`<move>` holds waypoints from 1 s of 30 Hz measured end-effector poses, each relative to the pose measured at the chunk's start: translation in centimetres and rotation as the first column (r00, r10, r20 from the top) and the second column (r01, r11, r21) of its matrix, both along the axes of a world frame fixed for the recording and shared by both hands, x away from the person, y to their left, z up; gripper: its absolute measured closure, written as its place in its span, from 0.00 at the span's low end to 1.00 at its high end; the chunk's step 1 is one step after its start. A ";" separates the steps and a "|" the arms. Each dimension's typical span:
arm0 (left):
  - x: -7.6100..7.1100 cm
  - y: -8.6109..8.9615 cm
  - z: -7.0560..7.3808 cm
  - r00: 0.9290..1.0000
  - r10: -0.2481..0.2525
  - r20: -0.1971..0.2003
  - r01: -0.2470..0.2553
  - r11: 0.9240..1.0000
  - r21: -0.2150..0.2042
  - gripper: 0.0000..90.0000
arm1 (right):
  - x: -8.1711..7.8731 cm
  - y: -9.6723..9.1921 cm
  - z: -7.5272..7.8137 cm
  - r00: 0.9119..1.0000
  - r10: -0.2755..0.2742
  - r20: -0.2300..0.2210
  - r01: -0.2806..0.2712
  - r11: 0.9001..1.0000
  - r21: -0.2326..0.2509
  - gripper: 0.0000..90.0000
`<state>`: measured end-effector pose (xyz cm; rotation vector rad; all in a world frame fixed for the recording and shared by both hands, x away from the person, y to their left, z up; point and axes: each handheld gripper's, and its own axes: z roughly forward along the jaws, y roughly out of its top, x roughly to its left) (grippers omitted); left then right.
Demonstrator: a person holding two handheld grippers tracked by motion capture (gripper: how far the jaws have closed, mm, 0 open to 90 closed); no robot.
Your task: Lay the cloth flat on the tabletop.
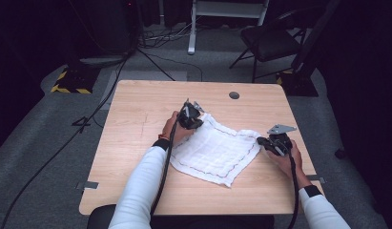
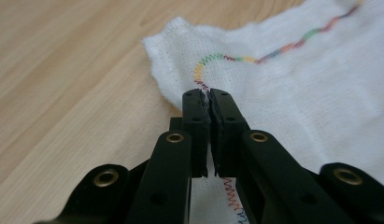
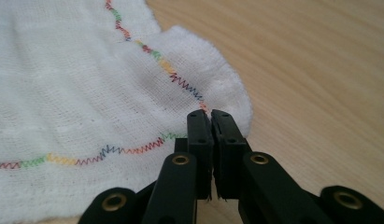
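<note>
In the high view, the left tongs (image 1: pixel 192 116) sit just left of centre on the wooden worktop (image 1: pixel 136 119), pinched shut on the far left corner of the white cloth (image 1: pixel 215 152). In the left gripper view the jaws meet on the hem beside the rainbow stitching (image 2: pixel 255 58). The cloth lies flat across the middle of the frame, tilted like a diamond. At centre right, the right tongs (image 1: pixel 264 141) are clamped on the cloth's right corner; in the right gripper view the jaws close just where the stitched border (image 3: pixel 180 81) turns.
</note>
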<state>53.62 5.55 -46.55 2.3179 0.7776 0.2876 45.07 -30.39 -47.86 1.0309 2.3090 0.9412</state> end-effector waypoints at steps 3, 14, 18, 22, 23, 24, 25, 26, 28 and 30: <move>-0.7 1.6 1.2 1.000 0.014 0.022 -0.013 0.999 -0.042 0.95 | 0.0 0.2 0.7 1.000 0.002 0.018 -0.002 1.000 0.008 0.97; -2.5 5.0 4.1 0.990 0.069 0.125 -0.054 0.991 -0.124 0.95 | 3.1 3.2 4.9 0.992 0.004 0.130 -0.004 1.000 0.001 0.97; -2.1 5.5 4.0 0.980 0.134 0.144 -0.111 0.981 -0.158 0.95 | 5.2 3.9 5.8 0.989 -0.020 0.147 0.022 1.000 -0.011 0.97; -1.6 5.5 3.3 0.970 0.190 0.149 -0.167 0.974 -0.153 0.95 | 7.2 4.6 6.1 0.988 -0.039 0.150 0.042 0.999 -0.016 0.96; -1.6 5.5 3.3 0.970 0.190 0.149 -0.167 0.974 -0.153 0.95 | 7.7 5.0 6.0 0.987 -0.042 0.154 0.046 0.999 -0.026 0.94; -1.4 5.4 3.1 0.967 0.209 0.149 -0.187 0.971 -0.149 0.94 | 8.1 5.4 5.8 0.987 -0.044 0.155 0.051 0.998 -0.047 0.87; -1.0 5.7 2.5 0.966 0.219 0.134 -0.200 0.969 -0.146 0.94 | 8.4 5.8 5.5 0.986 -0.051 0.156 0.062 0.996 -0.064 0.83; -1.0 5.7 2.5 0.966 0.219 0.134 -0.200 0.969 -0.146 0.93 | 8.6 6.1 5.2 0.988 -0.048 0.150 0.059 0.996 -0.067 0.81; -0.9 6.0 1.8 0.970 0.215 0.116 -0.201 0.972 -0.121 0.91 | 8.6 6.4 4.9 0.990 -0.043 0.137 0.051 0.997 -0.060 0.81; -1.1 6.5 1.2 0.979 0.180 0.099 -0.169 0.979 -0.113 0.80 | 7.9 6.9 3.8 0.997 0.037 0.075 -0.032 0.997 -0.064 0.81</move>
